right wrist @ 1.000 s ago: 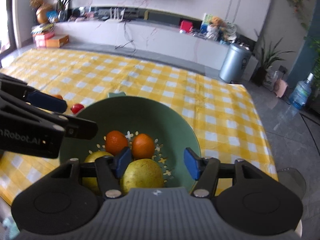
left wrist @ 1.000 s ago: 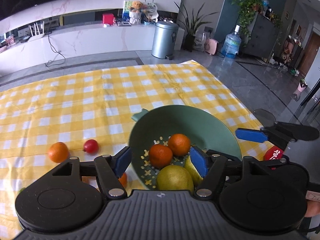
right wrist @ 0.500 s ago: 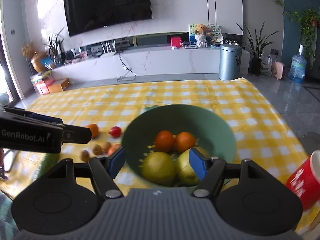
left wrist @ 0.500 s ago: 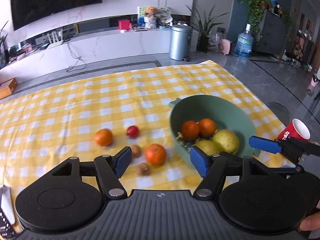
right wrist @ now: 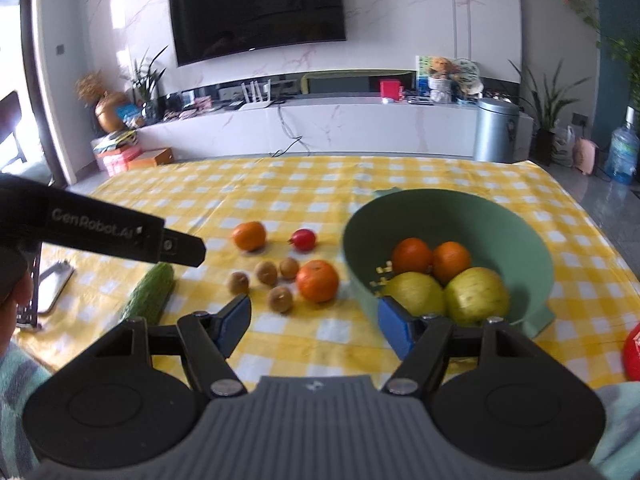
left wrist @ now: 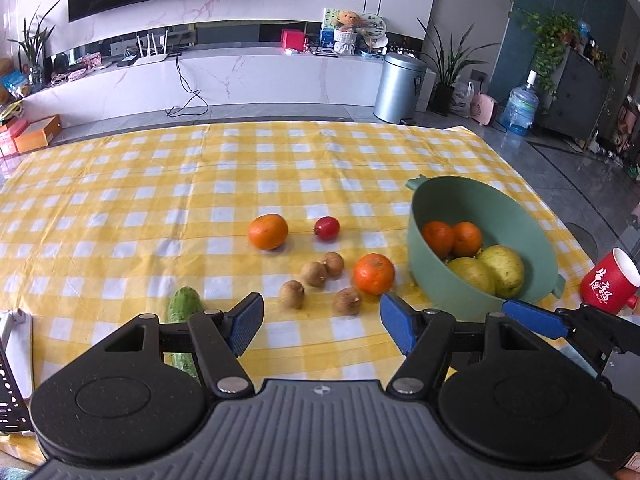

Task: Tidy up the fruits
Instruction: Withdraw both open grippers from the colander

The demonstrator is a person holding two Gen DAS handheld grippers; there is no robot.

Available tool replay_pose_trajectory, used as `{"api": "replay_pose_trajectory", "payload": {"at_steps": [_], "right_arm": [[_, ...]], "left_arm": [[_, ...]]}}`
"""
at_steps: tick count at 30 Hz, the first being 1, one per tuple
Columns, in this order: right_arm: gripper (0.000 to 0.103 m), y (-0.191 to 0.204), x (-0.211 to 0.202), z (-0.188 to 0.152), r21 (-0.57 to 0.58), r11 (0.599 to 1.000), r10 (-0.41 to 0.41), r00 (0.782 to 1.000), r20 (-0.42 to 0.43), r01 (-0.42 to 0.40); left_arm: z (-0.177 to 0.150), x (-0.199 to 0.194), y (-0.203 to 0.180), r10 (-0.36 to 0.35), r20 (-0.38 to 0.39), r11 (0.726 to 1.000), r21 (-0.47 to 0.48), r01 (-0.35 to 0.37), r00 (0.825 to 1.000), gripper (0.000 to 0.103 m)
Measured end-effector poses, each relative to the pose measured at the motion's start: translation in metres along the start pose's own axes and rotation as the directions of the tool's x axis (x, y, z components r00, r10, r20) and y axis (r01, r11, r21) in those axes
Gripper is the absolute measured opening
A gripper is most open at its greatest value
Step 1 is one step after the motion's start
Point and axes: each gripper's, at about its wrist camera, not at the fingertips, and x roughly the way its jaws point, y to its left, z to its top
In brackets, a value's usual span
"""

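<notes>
Having been drawn back from the bowl (left wrist: 482,200), both grippers, left gripper (left wrist: 322,326) and right gripper (right wrist: 314,326), are held wide, empty; loose oranges (left wrist: 373,274), probably longans (left wrist: 314,274), now lie ahead for collection.

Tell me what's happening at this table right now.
A person with a gripper in each hand is sorting fruit into a green bowl. It holds two oranges and two pears. Two oranges, a small red fruit, four little brown fruits and a cucumber lie loose on the checked cloth. The left gripper and right gripper are both open and empty.
</notes>
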Motion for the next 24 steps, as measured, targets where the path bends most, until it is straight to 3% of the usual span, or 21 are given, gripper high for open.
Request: {"api": "replay_pose_trajectory", "payload": {"at_steps": [5,8,12,15,24], "right_arm": [[0.066,0.013,0.012,-0.005,-0.051,0.999,-0.010,1.000,-0.014,0.009],[0.054,0.022,0.020,-0.007,-0.110,0.994,-0.011,1.000,-0.020,0.009],[0.048,0.029,0.032,-0.010,-0.155,0.988,-0.009,0.999,-0.035,0.003],[0.041,0.030,0.041,-0.011,-0.164,0.986,-0.008,0.999,-0.044,0.000],[0.036,0.031,0.072,-0.007,-0.135,0.990,0.040,0.997,-0.058,-0.048]], "left_arm": [[-0.006,0.008,0.016,-0.021,0.001,0.999,-0.040,0.021,1.000,0.079],[-0.010,0.016,0.023,-0.031,-0.006,0.998,-0.058,0.031,0.999,0.078],[-0.015,0.026,0.027,-0.046,-0.009,0.998,-0.050,0.046,0.999,0.076],[-0.019,0.035,0.028,-0.060,-0.010,0.997,-0.043,0.060,0.998,0.073],[-0.015,0.065,0.033,-0.084,-0.001,0.995,-0.057,0.084,0.996,0.061]]}}
